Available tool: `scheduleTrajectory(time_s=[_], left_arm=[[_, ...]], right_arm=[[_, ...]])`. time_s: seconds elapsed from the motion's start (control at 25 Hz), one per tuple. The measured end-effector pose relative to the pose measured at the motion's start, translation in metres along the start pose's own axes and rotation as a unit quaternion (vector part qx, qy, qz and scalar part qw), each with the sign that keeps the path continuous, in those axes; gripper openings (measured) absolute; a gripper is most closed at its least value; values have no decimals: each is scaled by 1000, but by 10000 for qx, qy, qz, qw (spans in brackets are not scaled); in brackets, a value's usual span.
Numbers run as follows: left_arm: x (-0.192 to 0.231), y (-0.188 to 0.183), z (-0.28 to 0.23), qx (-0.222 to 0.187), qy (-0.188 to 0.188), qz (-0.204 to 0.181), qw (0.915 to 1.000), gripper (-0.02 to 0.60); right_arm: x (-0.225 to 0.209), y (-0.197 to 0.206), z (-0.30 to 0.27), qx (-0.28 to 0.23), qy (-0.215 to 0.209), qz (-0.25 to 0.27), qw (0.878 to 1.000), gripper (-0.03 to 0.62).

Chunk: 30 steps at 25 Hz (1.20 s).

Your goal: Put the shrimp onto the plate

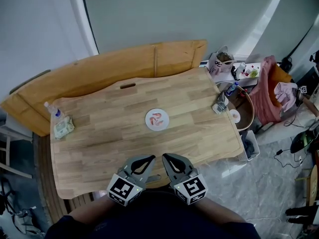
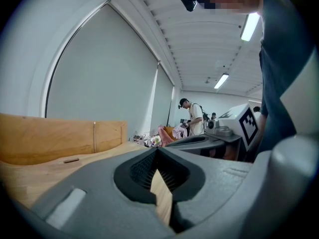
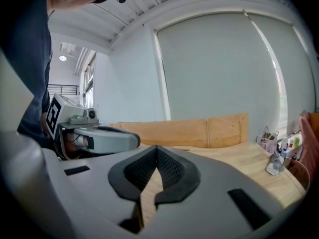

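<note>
L gripper (image 1: pixel 151 158) & R gripper (image 1: pixel 165 156) sat at near surface (image 1: pixel 99 148) edge, jaws clenched, empty. Shrimp (image 1: pixel 155 117) lay on plate (image 1: pixel 147 124) mid-surface; heading too small to tell.

- A small round white plate (image 1: pixel 157 119) sits flat near the middle of the light wooden table (image 1: pixel 99 138), well apart from the clutter at either end.
- Pink-orange shrimp (image 1: pixel 156 118), curled, lie on the plate's centre.

The table (image 1: pixel 109 133) is pale, matt wood — the plate (image 1: pixel 148 119) smooth, white.
</note>
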<state>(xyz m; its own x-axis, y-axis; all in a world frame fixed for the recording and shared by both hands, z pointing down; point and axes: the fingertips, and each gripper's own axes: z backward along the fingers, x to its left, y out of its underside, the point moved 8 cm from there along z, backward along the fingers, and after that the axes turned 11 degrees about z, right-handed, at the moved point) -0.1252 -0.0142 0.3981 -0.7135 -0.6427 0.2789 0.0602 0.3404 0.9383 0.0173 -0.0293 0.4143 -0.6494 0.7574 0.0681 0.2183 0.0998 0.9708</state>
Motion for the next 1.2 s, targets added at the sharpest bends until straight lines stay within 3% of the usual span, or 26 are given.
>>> scheduleTrajectory(time_s=[0.36, 1.2], left_arm=[[-12, -4, -2, -58, 151, 1, 9999, 5], [-9, -5, -2, -87, 61, 77, 9999, 5]], right_arm=[[0, -4, 5, 14, -4, -23, 10000, 9], [2, -7, 3, 10, -145, -13, 9999, 9]])
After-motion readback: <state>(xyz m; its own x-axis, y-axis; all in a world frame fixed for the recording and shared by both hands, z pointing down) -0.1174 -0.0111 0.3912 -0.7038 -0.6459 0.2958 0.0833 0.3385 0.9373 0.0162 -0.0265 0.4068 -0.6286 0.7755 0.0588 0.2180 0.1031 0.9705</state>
